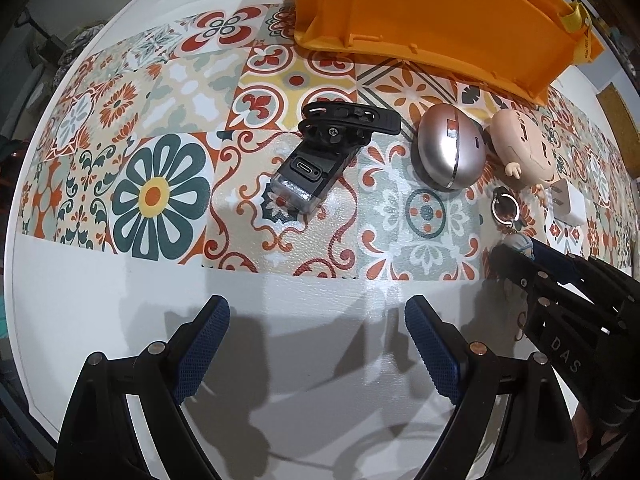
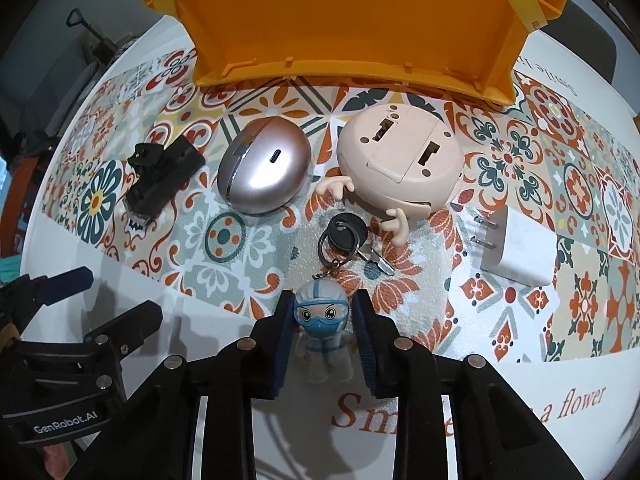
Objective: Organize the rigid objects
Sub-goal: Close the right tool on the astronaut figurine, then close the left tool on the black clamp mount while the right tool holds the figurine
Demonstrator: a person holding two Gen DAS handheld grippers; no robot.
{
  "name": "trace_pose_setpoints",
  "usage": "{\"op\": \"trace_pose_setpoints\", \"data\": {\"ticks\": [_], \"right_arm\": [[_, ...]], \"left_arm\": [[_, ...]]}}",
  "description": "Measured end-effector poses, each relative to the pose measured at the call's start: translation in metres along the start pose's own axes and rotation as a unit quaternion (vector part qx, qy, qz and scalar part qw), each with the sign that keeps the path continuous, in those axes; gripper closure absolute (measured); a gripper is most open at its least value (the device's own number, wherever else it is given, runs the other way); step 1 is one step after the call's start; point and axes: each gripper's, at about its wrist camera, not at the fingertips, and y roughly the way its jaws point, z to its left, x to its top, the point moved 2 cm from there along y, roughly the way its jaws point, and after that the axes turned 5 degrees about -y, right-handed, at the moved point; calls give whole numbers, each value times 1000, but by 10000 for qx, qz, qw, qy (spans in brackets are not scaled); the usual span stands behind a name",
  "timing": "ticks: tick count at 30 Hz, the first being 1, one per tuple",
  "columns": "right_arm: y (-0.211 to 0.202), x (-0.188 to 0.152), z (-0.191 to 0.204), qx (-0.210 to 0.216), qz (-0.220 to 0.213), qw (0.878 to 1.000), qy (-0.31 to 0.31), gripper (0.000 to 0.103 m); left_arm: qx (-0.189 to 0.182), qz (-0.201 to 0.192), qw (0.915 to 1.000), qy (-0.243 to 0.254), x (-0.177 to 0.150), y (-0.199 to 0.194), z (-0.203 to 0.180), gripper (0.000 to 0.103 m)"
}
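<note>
On the white table point(image 1: 100, 304), as seen by the left wrist camera, the left gripper point(image 1: 316, 344) is held released, its blue pads point(image 1: 202, 350) spread wide over bare tabletop with nothing between them. Beyond it, on the patterned mat point(image 1: 160, 128), a black clip-on device point(image 1: 316, 156) is laid, followed toward the right by a silver egg-shaped case point(image 1: 450, 146), a beige figure head point(image 1: 524, 148), a key ring point(image 1: 505, 206) and a white plug adapter point(image 1: 570, 204); an orange bin point(image 1: 440, 16) is set at the mat's far edge. The right gripper point(image 1: 520, 264) is visible at the right margin. From the right wrist camera, the right gripper point(image 2: 322, 320) is shown clenched on a small masked figurine point(image 2: 322, 320) (white suit, blue mask), which is chained to the key ring point(image 2: 340, 236) and lies at the mat's near edge. The silver case point(image 2: 264, 168), the beige head point(image 2: 400, 160) and the adapter point(image 2: 516, 244) are ranged beyond, with the orange bin point(image 2: 352, 20) behind them and the left gripper point(image 2: 112, 296) at the lower left.
</note>
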Motion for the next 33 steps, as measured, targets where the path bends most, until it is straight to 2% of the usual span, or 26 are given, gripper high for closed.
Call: {"op": "trace_pose_setpoints", "data": {"ticks": [9,12,18,21,25,28,33], "right_arm": [[-6,-4,0,-114,-137,9994,294,76],[-14,-5,3,-165,-236,9987,428,76],[-30,-5,6,-126,-453,9965,696,76],[-34,-6,7,-77,-482,9956,796,76],[-36,-7,6,-7,-471,9948,906,76],[-33,-7,6,-7,-456,9941,981,76],[-29,-8,1,53,-385,9925,1162,76]], "left_arm": [[-213,-328,9982,444,6,-12,12,13],[-398,-467,9954,729,10,-17,19,13],[-423,-811,9891,1158,21,-29,27,13],[-586,-843,9867,1257,28,-29,27,13],[-590,-877,9845,1403,37,-23,22,16],[-552,-839,9831,1527,44,-14,13,25],[-613,-804,9822,1585,52,-6,10,30]]}}
